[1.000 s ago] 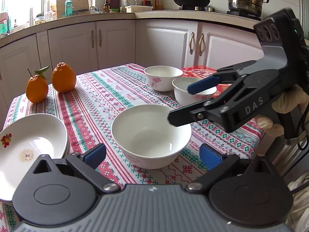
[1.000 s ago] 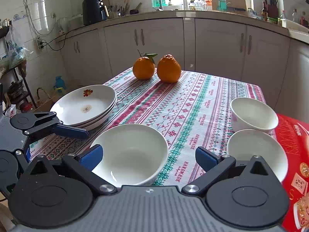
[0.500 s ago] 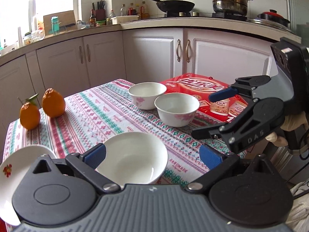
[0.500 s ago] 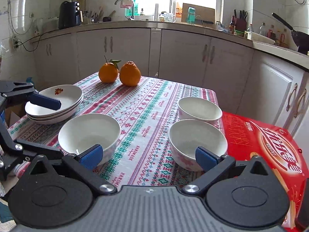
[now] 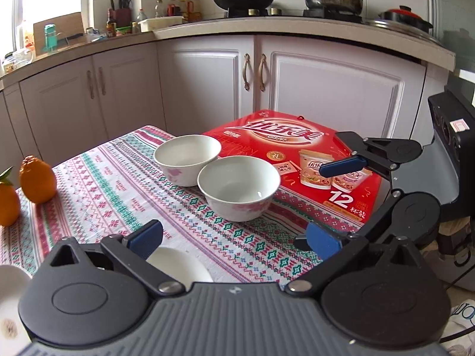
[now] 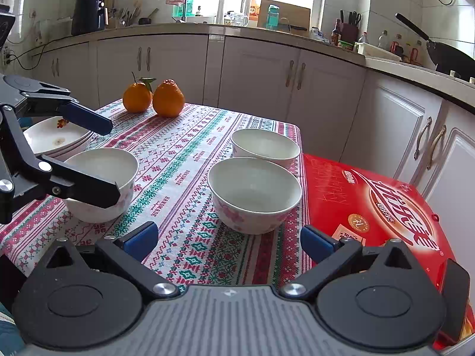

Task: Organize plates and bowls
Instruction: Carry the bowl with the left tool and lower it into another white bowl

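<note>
Two bowls [image 6: 254, 191] beside box [image 6: 377, 204], third bowl [image 6: 101, 184] before plates [image 6: 53, 136], oranges [image 6: 154, 98] behind

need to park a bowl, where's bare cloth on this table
Free: the middle strip of tablecloth between the large bowl and the two floral bowls, up toward the oranges. Crowded: the plates on the left, the red box on the right.

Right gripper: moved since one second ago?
Yes. The right gripper swung right: the two oranges slid left of centre, and more of the red cardboard box shows.
</note>
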A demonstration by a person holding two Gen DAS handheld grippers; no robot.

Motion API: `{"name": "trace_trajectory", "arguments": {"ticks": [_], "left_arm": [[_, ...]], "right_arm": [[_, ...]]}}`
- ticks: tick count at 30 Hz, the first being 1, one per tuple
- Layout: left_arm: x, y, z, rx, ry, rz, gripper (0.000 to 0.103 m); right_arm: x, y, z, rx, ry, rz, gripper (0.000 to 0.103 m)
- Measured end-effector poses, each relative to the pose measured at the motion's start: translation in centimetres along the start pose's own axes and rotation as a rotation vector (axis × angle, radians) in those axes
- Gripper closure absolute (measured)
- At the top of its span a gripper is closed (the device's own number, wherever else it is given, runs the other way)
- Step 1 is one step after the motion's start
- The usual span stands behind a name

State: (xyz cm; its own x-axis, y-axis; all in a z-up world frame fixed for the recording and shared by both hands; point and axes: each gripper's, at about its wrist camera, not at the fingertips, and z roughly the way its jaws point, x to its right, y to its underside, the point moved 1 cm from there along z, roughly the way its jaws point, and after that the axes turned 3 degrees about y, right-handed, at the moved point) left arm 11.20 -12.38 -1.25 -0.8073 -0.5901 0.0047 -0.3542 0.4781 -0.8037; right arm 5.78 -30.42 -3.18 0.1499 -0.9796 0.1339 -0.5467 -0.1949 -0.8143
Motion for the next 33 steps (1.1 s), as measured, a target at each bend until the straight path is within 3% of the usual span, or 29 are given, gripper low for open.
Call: {"name": "trace_trajectory", "arguments": {"ticks": [11,18,27,33], "left_arm": [[-0.7,-3.3,5.6,-0.064,0.032,0.019,0.001],[-2.9,-4.9,9.5,-0.129,-0.008,-0.039,0.004],[-4.4,-5.5,12.8,-0.184,0.030,-0.101,0.014],[-4.6,-5.7,13.9,-0.199,0.038,-0.119,0.026]], "right_arm": [[2.5,0.2,3.2,-0.009,-0.024,0.019,0.000],[3.1,0.1,5.2,-0.018,-0.053,0.009,0.000],[4.2,-0.3,6.7,-0.012,-0.072,0.010,0.002],[4.3,-0.3,7.0,-0.010,-0.114,0.002,0.012]]}}
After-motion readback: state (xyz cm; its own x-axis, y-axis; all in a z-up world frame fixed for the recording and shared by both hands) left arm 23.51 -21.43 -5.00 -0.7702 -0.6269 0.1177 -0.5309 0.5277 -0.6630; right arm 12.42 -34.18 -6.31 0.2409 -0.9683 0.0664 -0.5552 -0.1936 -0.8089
